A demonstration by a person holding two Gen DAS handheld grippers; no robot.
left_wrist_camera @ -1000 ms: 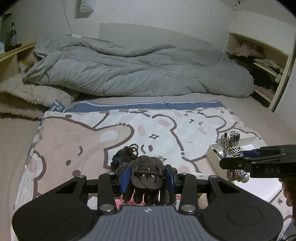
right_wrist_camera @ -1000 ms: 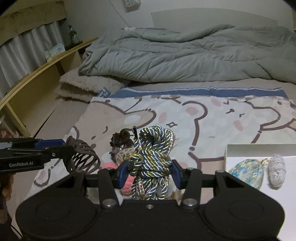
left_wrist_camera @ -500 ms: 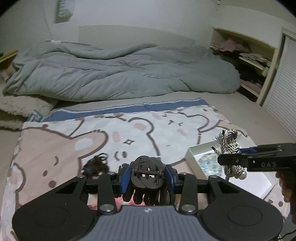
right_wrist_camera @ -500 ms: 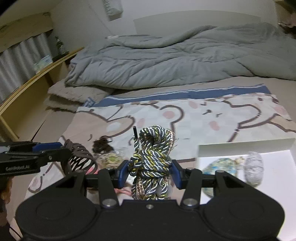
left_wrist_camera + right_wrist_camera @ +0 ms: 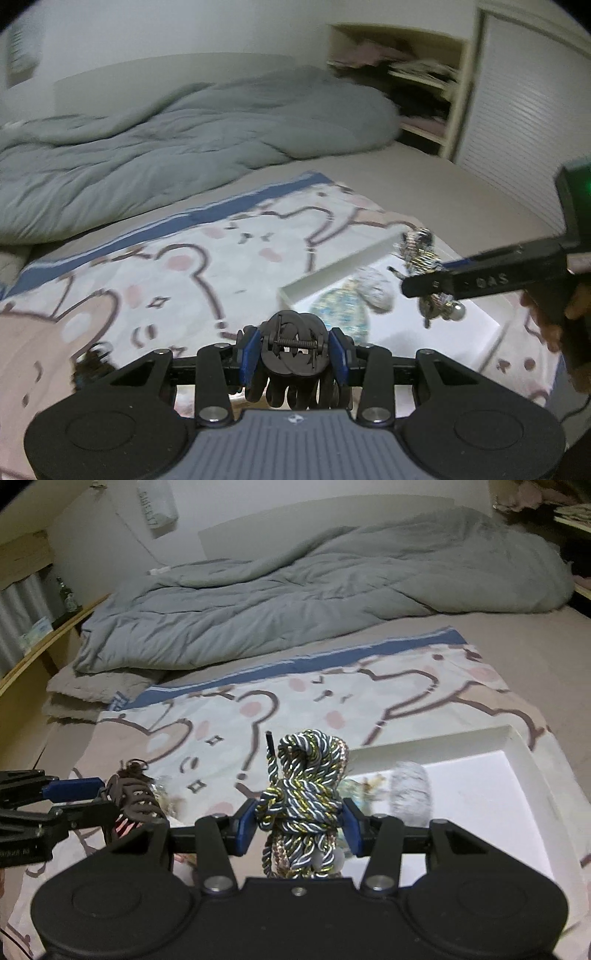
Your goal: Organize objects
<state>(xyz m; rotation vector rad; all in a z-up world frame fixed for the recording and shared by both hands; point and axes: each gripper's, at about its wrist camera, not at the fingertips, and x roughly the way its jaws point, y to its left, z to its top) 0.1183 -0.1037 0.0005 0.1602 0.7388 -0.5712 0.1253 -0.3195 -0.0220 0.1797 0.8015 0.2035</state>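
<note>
My left gripper (image 5: 293,350) is shut on a dark claw hair clip (image 5: 293,341), held above the bear-print cloth (image 5: 184,251); from the right wrist view the same clip (image 5: 135,801) shows at the left. My right gripper (image 5: 301,821) is shut on a braided blue, white and gold cord bundle (image 5: 306,771), hanging over the near-left corner of a white tray (image 5: 524,753). In the left wrist view the cord bundle (image 5: 421,254) hangs above the tray (image 5: 332,277). A floral pouch (image 5: 341,306) and a grey-white scrunchie (image 5: 410,790) lie in the tray.
A dark hair tie (image 5: 90,363) and other small items lie on the cloth at the left. A rumpled grey duvet (image 5: 314,598) covers the back of the bed. Shelves (image 5: 406,85) stand at the right, a wooden ledge (image 5: 40,646) at the left.
Both grippers have moved to the right across the cloth with their loads. The tray now lies under the cord bundle and close in front of the clip.
</note>
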